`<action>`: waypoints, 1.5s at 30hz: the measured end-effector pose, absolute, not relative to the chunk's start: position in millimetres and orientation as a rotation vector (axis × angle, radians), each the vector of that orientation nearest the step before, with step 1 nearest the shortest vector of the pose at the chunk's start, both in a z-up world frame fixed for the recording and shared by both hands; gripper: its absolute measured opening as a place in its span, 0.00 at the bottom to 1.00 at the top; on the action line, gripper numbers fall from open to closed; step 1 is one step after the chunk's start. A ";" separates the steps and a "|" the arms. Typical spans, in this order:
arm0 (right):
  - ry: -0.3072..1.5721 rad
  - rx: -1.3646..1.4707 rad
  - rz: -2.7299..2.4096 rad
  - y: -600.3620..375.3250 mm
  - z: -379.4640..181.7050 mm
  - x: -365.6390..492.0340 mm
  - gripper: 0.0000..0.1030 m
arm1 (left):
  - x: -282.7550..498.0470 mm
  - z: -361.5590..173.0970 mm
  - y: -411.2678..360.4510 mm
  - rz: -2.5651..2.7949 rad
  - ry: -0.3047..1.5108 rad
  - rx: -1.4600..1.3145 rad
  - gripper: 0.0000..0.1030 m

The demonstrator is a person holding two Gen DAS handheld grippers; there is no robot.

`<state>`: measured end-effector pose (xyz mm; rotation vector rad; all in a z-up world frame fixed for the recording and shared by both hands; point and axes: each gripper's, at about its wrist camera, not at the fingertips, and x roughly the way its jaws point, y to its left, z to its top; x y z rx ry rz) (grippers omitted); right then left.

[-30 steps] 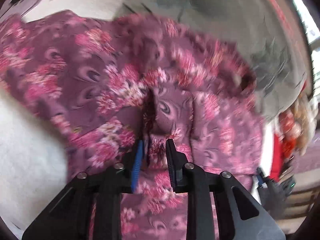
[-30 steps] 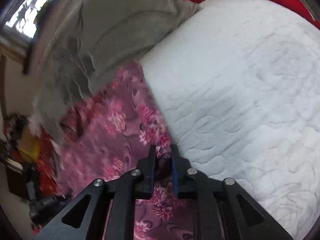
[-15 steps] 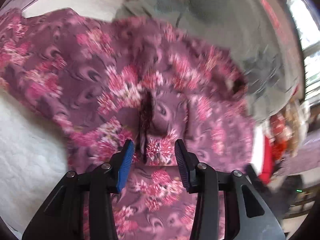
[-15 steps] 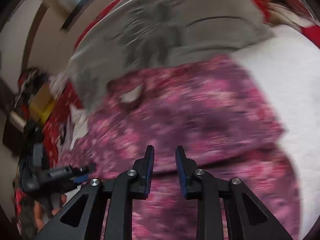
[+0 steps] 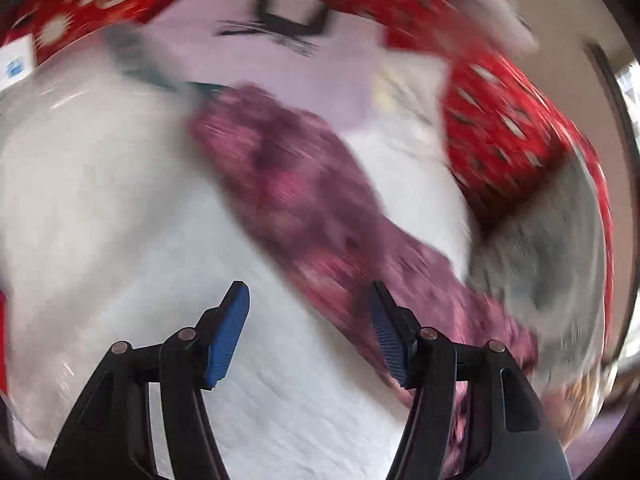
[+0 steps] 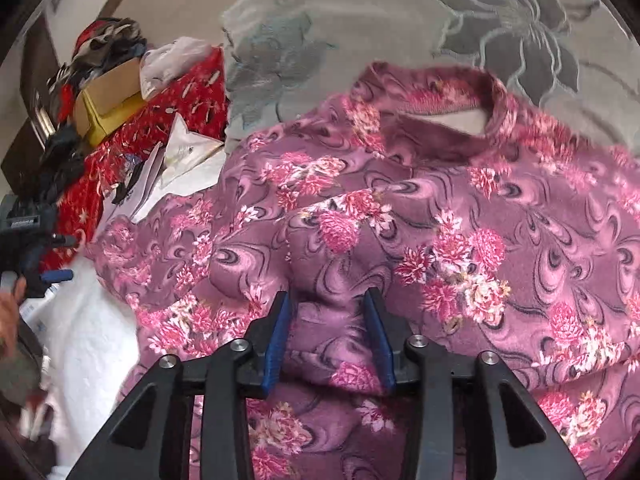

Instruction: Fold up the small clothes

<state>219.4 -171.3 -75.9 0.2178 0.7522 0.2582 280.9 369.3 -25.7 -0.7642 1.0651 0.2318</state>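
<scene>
Two tools are in view, one per wrist camera, and both have just been opening. From the left wrist, the left tool (image 5: 308,332) has its blue pads (image 5: 226,336) standing wide apart over bare white quilted bed cover (image 5: 120,208), with nothing between them; the picture is heavily smeared. From the right wrist, the right tool (image 6: 328,340) has its jaws parted around a raised fold of the purple floral garment (image 6: 440,232); the cloth lies between the pads, but a gap shows on each side and they do not seem to press on it.

That garment is spread on the bed, its collar (image 6: 436,100) toward the top of the right view, lying against a grey blanket (image 6: 400,12) with a large flower pattern. In the left view the same purple cloth runs as a blurred diagonal band from upper middle down to the lower right, just beside the right-hand finger.

Around it the bed is crowded. A red patterned cloth (image 6: 132,148) lies left of the garment with white papers (image 6: 176,168) scattered on it, a yellowish cardboard box (image 6: 108,100) behind them, and a heap of dark and red clothes (image 6: 104,44) beyond the box. A pale lilac sheet with a black square print (image 5: 292,8) sits at the top of the left view, bordered by more red cloth. At the left edge of the right view a person's hand (image 6: 10,312) holds a dark tool body.
</scene>
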 end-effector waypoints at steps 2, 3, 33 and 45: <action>0.757 0.213 0.263 -170.0 -75.7 219.8 0.43 | 287.0 -38.1 384.9 0.264 1.058 -0.816 0.58; 0.754 0.218 0.272 -170.6 -76.1 218.4 0.44 | 291.3 -45.2 383.8 0.266 1.056 -0.841 0.58; 0.732 0.240 0.335 -170.8 -74.8 221.6 0.58 | 296.7 -38.1 380.2 0.277 0.961 -0.963 0.14; 0.715 0.286 0.372 -176.6 -76.9 221.0 0.61 | 334.5 -73.5 397.6 0.288 0.875 -1.117 0.83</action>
